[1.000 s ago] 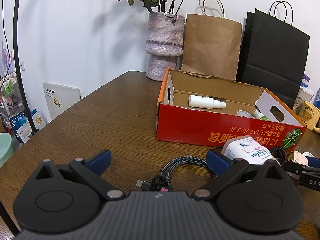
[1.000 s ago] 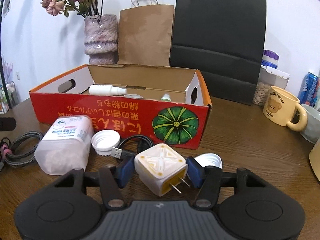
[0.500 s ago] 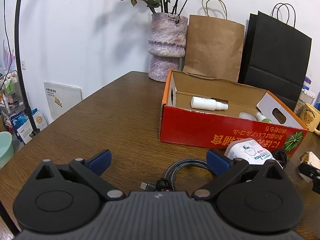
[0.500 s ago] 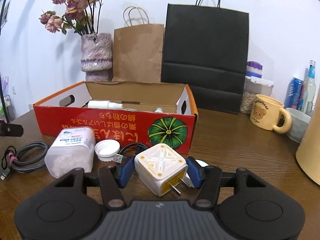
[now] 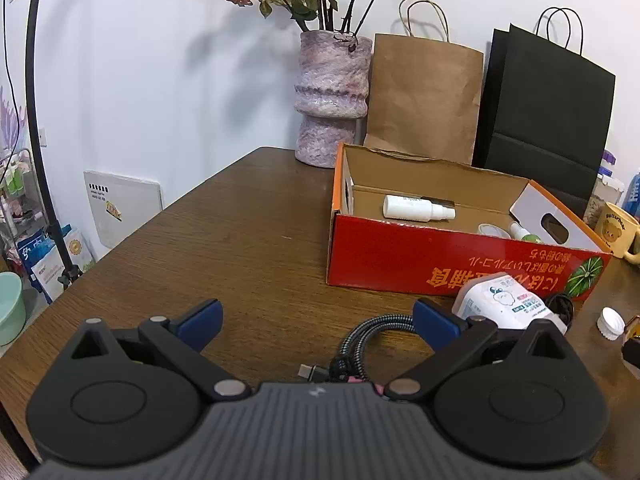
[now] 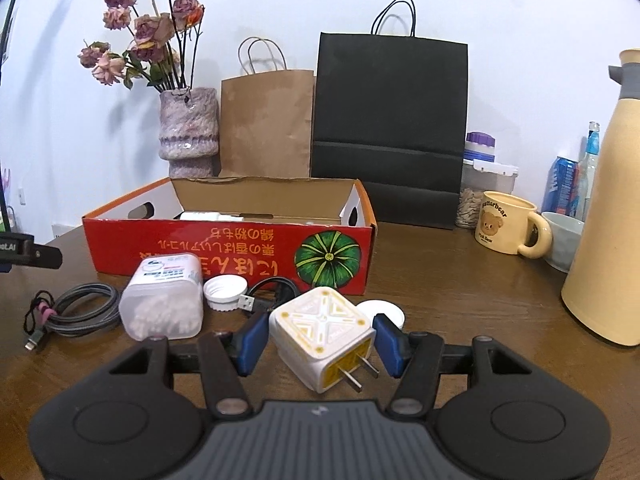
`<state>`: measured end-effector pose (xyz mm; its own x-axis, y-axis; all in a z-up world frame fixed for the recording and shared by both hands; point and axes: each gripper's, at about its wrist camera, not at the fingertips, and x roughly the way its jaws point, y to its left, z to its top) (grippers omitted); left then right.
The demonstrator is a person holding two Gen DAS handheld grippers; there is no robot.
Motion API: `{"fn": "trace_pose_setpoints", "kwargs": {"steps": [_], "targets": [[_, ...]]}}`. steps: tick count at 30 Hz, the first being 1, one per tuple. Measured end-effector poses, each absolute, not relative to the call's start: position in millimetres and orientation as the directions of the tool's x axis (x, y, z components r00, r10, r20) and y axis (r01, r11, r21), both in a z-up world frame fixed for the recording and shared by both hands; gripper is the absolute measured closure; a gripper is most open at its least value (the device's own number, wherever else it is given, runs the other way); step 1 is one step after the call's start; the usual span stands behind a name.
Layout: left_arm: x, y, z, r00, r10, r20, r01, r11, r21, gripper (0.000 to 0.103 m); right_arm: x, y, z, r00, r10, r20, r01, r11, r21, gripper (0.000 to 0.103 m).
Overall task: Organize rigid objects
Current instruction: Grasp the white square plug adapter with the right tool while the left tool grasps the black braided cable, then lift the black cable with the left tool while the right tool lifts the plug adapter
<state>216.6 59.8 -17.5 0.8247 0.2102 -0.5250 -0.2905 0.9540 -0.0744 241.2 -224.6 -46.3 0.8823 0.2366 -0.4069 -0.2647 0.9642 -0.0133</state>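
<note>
My right gripper (image 6: 320, 340) is shut on a white and yellow cube charger (image 6: 322, 334), prongs pointing toward the camera, held in front of the red cardboard box (image 6: 228, 254). A clear swab box (image 6: 162, 296), two white caps (image 6: 225, 287) and a black USB cable (image 6: 270, 290) lie before the red box. My left gripper (image 5: 316, 320) is open and empty above the table, a braided cable (image 5: 360, 344) just ahead of it. The red box (image 5: 440, 264) holds a white spray bottle (image 5: 416, 208) and other small items.
A vase of dried flowers (image 6: 188, 132), a brown paper bag (image 6: 266, 124) and a black bag (image 6: 388, 128) stand behind the box. A bear mug (image 6: 504, 228), a bowl, cans and a tall beige flask (image 6: 604, 220) stand at the right. The table's left edge (image 5: 120, 248) drops off.
My right gripper has pulled back and risen with the charger, so the box looks farther. My left gripper has drifted back slightly; it stays open.
</note>
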Motion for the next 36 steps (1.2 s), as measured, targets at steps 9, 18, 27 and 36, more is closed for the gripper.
{"fn": "trace_pose_setpoints", "kwargs": {"steps": [9,18,27,36], "targets": [[216,63,-24,0.809,0.156,-0.566,-0.245,0.966,-0.084,0.000,221,-225,-46,0.886,0.240,-0.397,-0.265,0.964,-0.008,0.046],[225,25,-37,0.791,0.054,-0.610,-0.079,0.997,-0.014,0.000,220,-225,-46,0.886,0.234,-0.400,-0.255,0.967,0.000,0.046],[253,17,-39,0.751,0.076,-0.656,-0.072,0.997,0.032,0.000,223,-229,-46,0.886,0.231,-0.403,-0.243,0.970,0.022,0.046],[264,9,-39,0.739,0.117,-0.663,-0.072,0.993,0.096,0.000,224,-230,-47,0.882,0.238,-0.407,-0.244,0.969,0.037,0.046]]}}
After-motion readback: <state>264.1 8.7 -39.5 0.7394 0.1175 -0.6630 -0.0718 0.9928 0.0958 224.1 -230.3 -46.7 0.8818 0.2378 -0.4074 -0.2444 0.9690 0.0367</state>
